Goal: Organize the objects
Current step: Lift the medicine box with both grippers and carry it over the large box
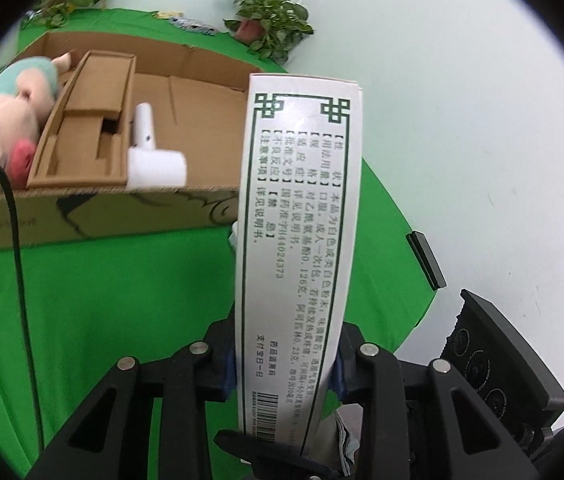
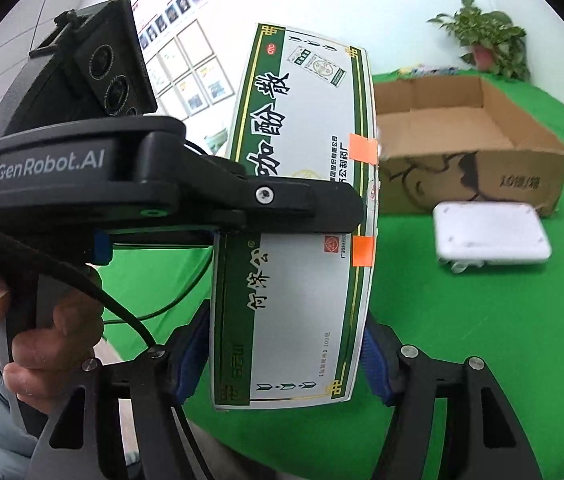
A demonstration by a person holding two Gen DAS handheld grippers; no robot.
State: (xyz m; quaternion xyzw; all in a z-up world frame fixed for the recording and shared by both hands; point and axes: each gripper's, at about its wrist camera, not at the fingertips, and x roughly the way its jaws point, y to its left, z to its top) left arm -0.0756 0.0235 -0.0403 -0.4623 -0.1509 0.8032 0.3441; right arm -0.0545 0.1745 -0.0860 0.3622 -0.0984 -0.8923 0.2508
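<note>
A white and green medicine box [image 2: 306,152] with orange tape tabs hangs above the green cloth, held by both grippers. My right gripper [image 2: 282,360] is shut on its lower end, blue pads [image 2: 190,360] pressed against the two long edges. My left gripper reaches in from the left, and one black finger [image 2: 302,204] lies across the box's printed face. In the left wrist view the box's narrow printed side [image 1: 298,240] stands upright between the fingers of my left gripper [image 1: 282,364], which is shut on it.
An open carton [image 1: 102,212] on the green table holds a plush toy [image 1: 10,120], a cardboard insert [image 1: 86,120] and a white handheld device [image 1: 154,152]. A flat white case [image 2: 492,236] lies before the carton [image 2: 522,148]. Potted plants [image 1: 270,20] stand at the back.
</note>
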